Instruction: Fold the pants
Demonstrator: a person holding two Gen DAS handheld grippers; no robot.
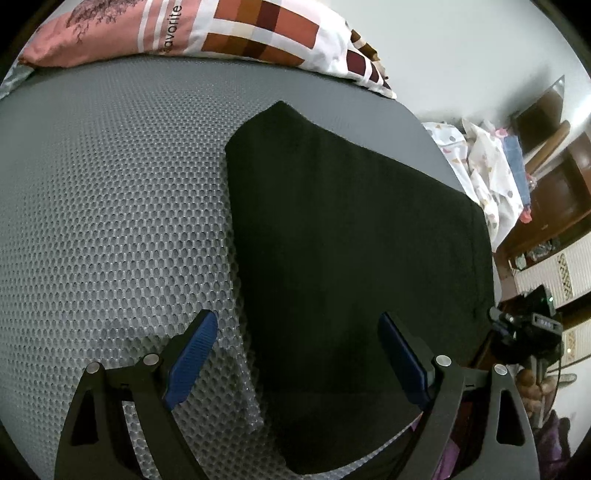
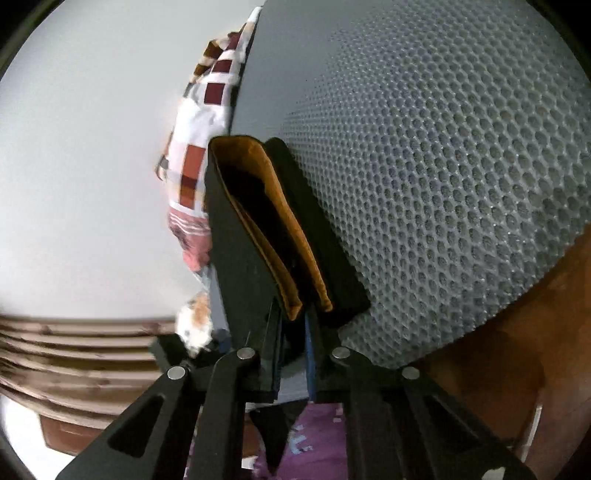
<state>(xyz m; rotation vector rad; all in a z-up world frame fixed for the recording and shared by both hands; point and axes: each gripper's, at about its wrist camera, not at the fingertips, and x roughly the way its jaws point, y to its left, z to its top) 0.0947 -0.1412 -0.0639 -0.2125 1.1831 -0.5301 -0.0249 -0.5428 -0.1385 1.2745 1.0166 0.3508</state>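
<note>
Black pants lie flat on a grey honeycomb mat, their pointed far end toward the pillow. My left gripper hovers over the near part of the pants, open, with one blue pad over the mat and the other over the cloth. Nothing is between its jaws. In the right wrist view my right gripper is shut on an edge of the pants. That edge is lifted, so the layers gape and show a tan inner lining. The mat lies to the right of it.
A patchwork pillow lies at the mat's far edge and also appears as the pillow beside the lifted cloth. Off the mat's right side are patterned laundry, wooden furniture and a black device. Purple fabric shows below.
</note>
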